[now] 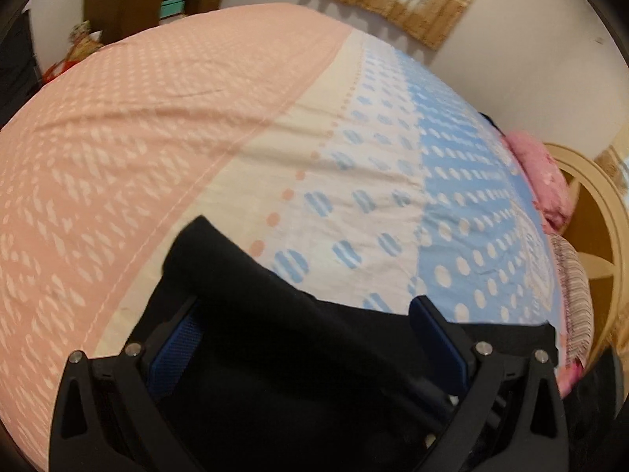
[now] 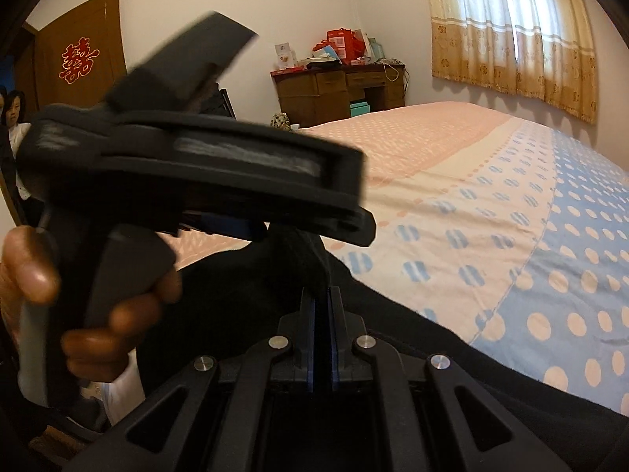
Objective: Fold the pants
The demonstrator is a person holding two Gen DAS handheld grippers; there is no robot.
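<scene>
Clearly the black pants (image 2: 452, 358) lie on the bed, filling the lower part of both views. In the right wrist view the dark cloth runs from the lower left across to the lower right edge, and a bunched ridge of it (image 2: 302, 259) rises at centre just above the right gripper (image 2: 321, 295). That gripper's fingers stand pressed together with the blue pads almost touching, and the fold of pants is pinched between their tips.

In the left wrist view the pants (image 1: 298, 354) cover the bottom centre, with a raised fold reaching up toward the middle left. The left gripper (image 1: 306, 314) has its fingers spread wide; the right-hand finger (image 1: 432, 326) shows clear against the sheet, while the left-hand one is partly behind the cloth. The pants lie across the gap between them, and the pads do not press on the fabric.

At the left of the right wrist view the left gripper's body, blurred, crosses the frame, held by a hand (image 2: 90, 314) at the lower left.

Under the pants is the sheet (image 1: 354, 196): pink with white marks on the left, a cream band with blue spots in the middle, blue with pale dots on the right. A pink pillow (image 1: 542, 181) sits at the right edge. Beyond the bed stand a wooden desk (image 2: 338, 90) piled with red boxes, a curtain (image 2: 511, 31) at upper right, and a door (image 2: 78, 51) at upper left.
</scene>
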